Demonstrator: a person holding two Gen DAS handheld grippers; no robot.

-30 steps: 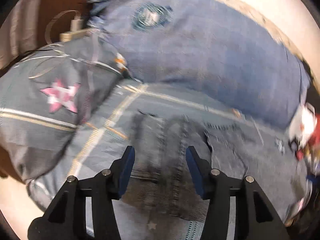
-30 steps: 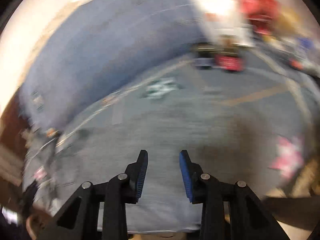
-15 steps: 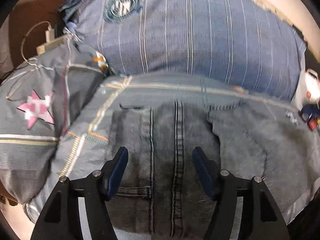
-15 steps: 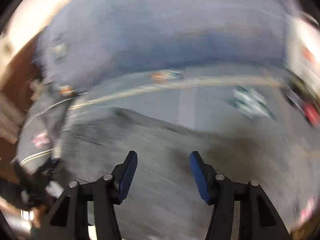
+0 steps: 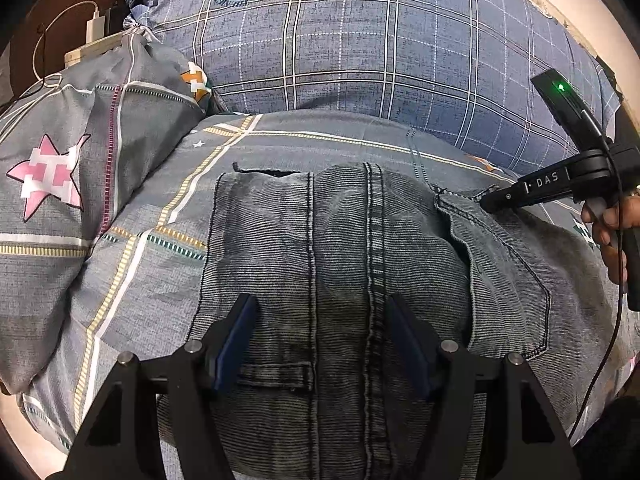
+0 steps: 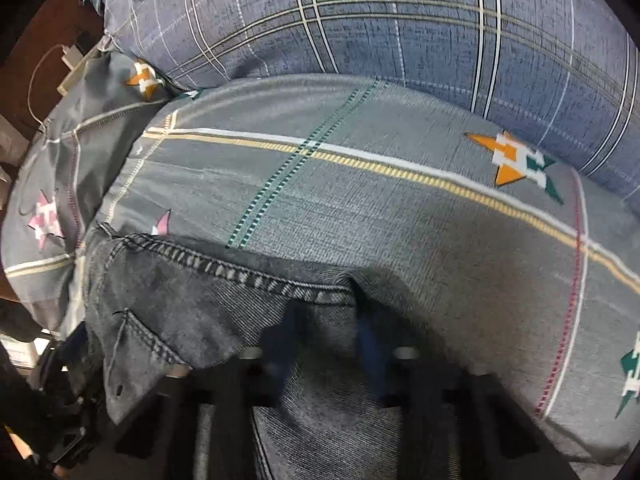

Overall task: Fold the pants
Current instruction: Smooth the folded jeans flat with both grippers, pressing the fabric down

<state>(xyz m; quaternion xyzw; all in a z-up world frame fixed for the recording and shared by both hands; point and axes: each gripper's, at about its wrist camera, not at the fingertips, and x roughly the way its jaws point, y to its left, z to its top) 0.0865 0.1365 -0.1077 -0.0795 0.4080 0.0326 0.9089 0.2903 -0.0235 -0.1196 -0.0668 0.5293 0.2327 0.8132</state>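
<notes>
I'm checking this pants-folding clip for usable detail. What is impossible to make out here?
- Right hand-held gripper, right wrist view: motion-blurred, grip on the jeans unclear.
- Jeans legs, left wrist view: cut off by the bottom edge below the left hand-held gripper.
- Pillow badge lettering: too small.

Pants [image 5: 340,248]: grey denim, ribbed weave, matt, heavy stitching. Bedsheet [image 5: 132,280]: woven cotton-like cloth, matt. Pillow [image 5: 360,48]: checked cloth, smooth. Left gripper [image 5: 320,340]: matt black plastic, metal pins.
</notes>
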